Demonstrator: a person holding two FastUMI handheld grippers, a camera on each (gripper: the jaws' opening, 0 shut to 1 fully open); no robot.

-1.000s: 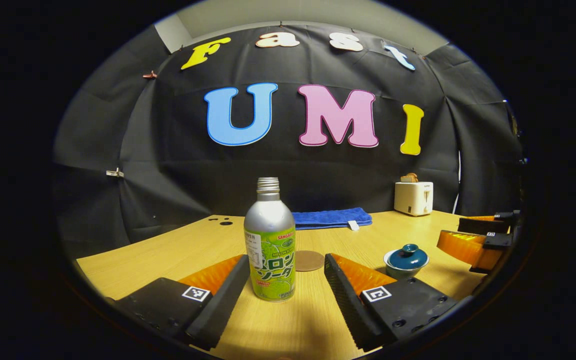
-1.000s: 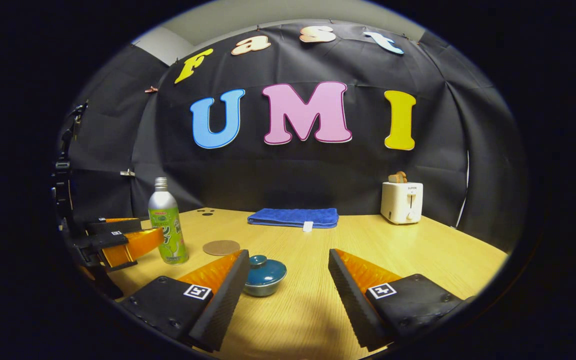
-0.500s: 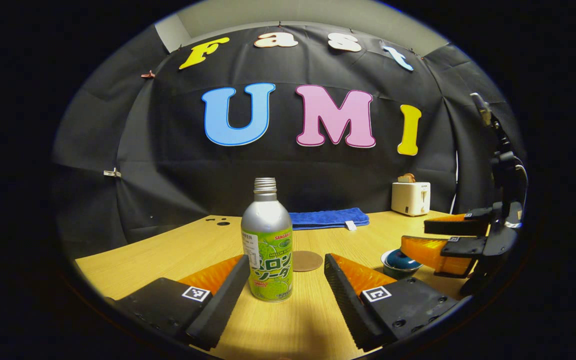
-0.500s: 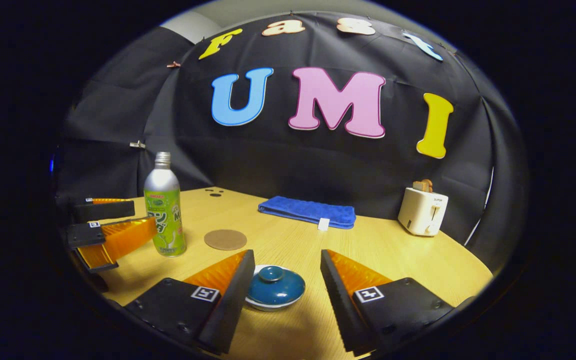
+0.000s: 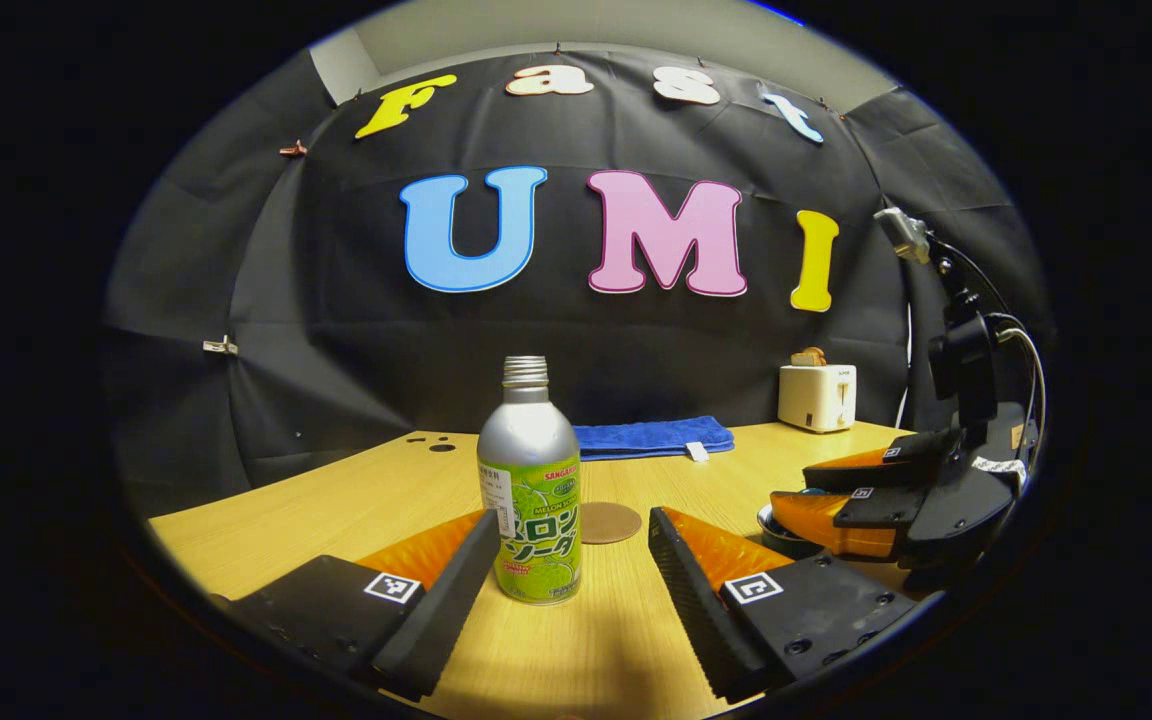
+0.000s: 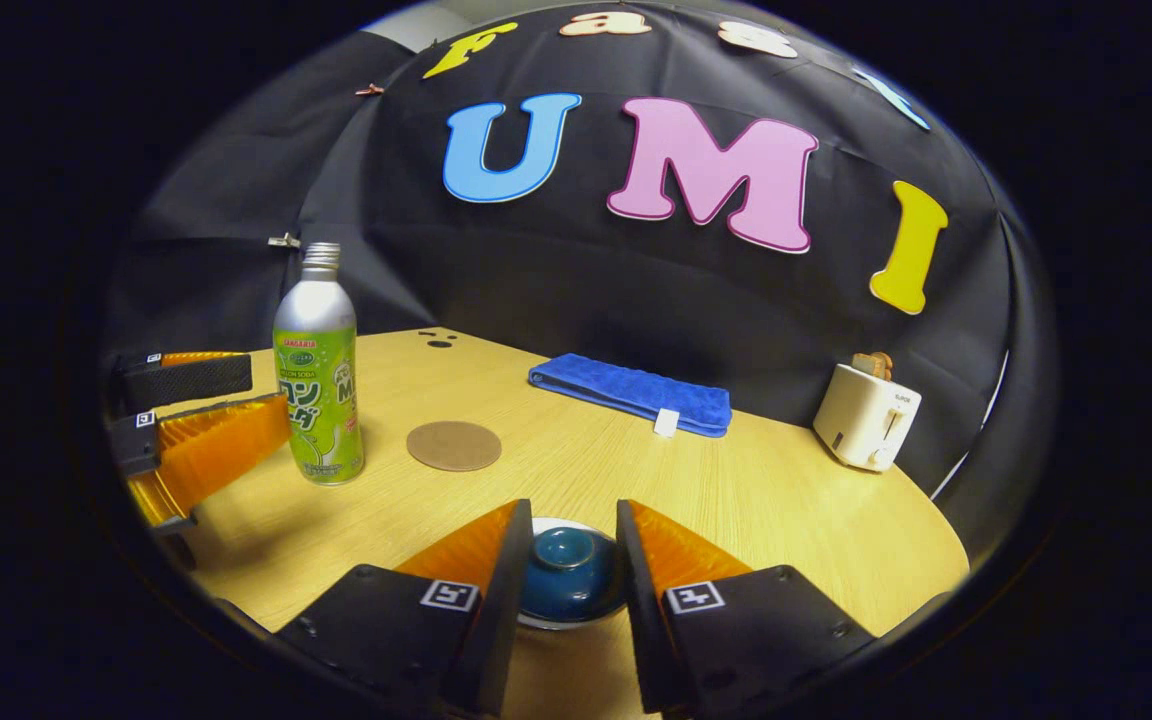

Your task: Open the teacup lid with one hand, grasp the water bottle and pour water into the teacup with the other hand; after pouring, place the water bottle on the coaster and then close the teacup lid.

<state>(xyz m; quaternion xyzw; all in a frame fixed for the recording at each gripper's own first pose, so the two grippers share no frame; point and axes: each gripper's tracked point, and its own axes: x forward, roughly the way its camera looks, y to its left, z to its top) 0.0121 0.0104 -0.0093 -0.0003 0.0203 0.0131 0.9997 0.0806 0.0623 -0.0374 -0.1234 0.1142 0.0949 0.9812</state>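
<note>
A silver bottle with a green label (image 5: 530, 480) stands upright on the table between the fingers of my open left gripper (image 5: 570, 525), with a gap on each side. A round brown coaster (image 5: 608, 522) lies just behind it. The teacup's blue lid (image 6: 564, 572) sits on the cup, and my right gripper (image 6: 572, 512) straddles it with the fingers narrowed close to the knob; I see no firm contact. In the left gripper view the right gripper (image 5: 836, 487) hangs over the cup (image 5: 768, 521). The right gripper view also has the bottle (image 6: 317, 380), the coaster (image 6: 454, 445) and the left gripper (image 6: 231, 405).
A folded blue towel (image 6: 631, 393) lies at the back of the wooden table (image 6: 756, 490), and a white toaster (image 6: 866, 415) stands at the back right. Two small dark holes (image 6: 433, 340) mark the tabletop far left.
The right gripper has come down over the teacup and its fingers have narrowed around the lid. The left gripper has edged slightly towards the bottle and stays open.
</note>
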